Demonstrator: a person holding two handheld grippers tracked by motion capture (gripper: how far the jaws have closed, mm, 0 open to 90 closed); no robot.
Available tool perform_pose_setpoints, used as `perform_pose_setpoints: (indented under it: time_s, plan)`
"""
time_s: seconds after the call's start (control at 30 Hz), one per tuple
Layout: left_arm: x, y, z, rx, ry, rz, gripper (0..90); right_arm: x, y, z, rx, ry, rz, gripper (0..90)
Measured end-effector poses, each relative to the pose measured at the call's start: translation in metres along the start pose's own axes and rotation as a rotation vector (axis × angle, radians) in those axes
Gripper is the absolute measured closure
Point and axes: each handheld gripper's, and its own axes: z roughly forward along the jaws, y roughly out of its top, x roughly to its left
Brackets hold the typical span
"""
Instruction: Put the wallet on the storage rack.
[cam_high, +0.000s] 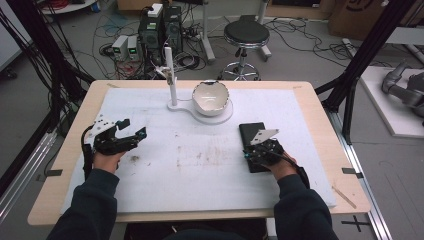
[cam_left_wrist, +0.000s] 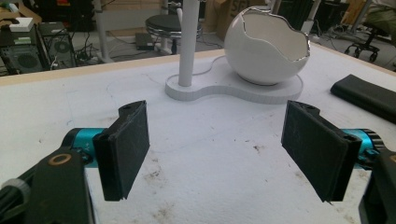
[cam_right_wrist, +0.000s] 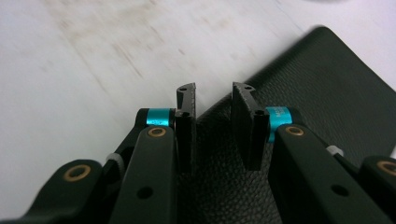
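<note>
Flat black leather-grain wallet (cam_high: 254, 142) lies on the white-covered tabletop (cam_high: 200, 160), right side, near edge under the right tool (cam_right_wrist: 212, 100). Jaws narrow, a gap between them; they are poised over the wallet's left edge, and whether the pads touch it cannot be told. Blue collar lettering blurred, unreadable. Left tool (cam_left_wrist: 217, 149) wide open, empty. White cracked-egg ceramic bowl (cam_high: 211, 97) on white stand, far centre.

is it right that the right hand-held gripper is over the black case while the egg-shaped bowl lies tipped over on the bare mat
Not quite: the egg-shaped bowl stands upright on its white stand, as the left gripper view shows. The right hand-held gripper is indeed over the black case.
</note>
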Motion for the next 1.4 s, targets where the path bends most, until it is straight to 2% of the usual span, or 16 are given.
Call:
perform_pose_setpoints:
  time_s: [0.1,0.17,0.2,0.3,0.43,0.53,0.57,0.6,0.67,0.73,0.83,1.0,1.07,1.13,1.33,1.4]
  plan:
    - [0.0,0.0,0.001,0.002,0.001,-0.002,23.4,-0.006,-0.007,-0.005,0.01,-0.036,0.021,68.3]
    - [0.0,-0.001,0.001,0.005,0.0,0.001,23.4,-0.009,-0.008,-0.007,0.001,-0.077,0.079,53.6]
    - [0.0,-0.001,0.002,0.005,-0.001,0.003,23.5,-0.01,-0.009,-0.007,-0.009,-0.084,0.103,51.6]
    - [0.0,-0.001,0.002,0.004,-0.002,0.001,23.6,-0.009,-0.007,-0.004,-0.047,-0.14,0.156,35.2]
    - [0.0,-0.001,0.002,0.004,-0.002,-0.002,23.6,-0.002,-0.004,0.007,-0.014,-0.196,0.133,19.8]
    - [0.0,-0.001,0.002,0.005,-0.002,0.001,23.6,0.003,-0.006,0.016,0.037,-0.21,0.12,18.1]
    - [0.0,-0.001,0.002,0.004,-0.002,0.0,23.6,0.005,-0.007,0.016,0.025,-0.22,0.1,18.7]
    - [0.001,-0.001,0.002,0.002,-0.003,-0.002,23.6,0.004,-0.007,0.016,0.027,-0.214,0.106,20.7]
    - [0.001,-0.001,0.002,0.003,-0.003,-0.006,23.6,0.003,-0.006,0.013,0.041,-0.244,0.082,34.0]
    - [0.001,-0.001,0.002,0.004,-0.003,-0.006,23.6,0.006,-0.005,0.012,0.049,-0.243,0.054,42.9]
    - [0.001,-0.001,0.002,0.008,-0.005,-0.003,23.8,0.014,0.0,0.007,0.063,-0.268,0.007,70.4]
    - [0.001,-0.001,0.002,0.005,-0.002,-0.005,23.9,0.014,0.002,0.002,0.068,-0.287,0.003,80.7]
    - [0.002,-0.001,0.002,0.008,0.0,-0.007,23.9,0.011,0.002,-0.003,0.03,-0.284,0.019,82.1]
    - [0.002,-0.001,0.002,0.01,-0.001,-0.005,23.9,0.006,0.002,-0.012,-0.024,-0.275,0.073,82.9]
    - [0.002,-0.002,0.003,0.01,-0.003,-0.01,23.9,-0.012,-0.002,-0.04,-0.216,-0.178,0.244,83.8]
    - [0.002,-0.002,0.003,0.009,-0.002,-0.011,23.9,-0.016,-0.004,-0.046,-0.262,-0.147,0.296,83.7]
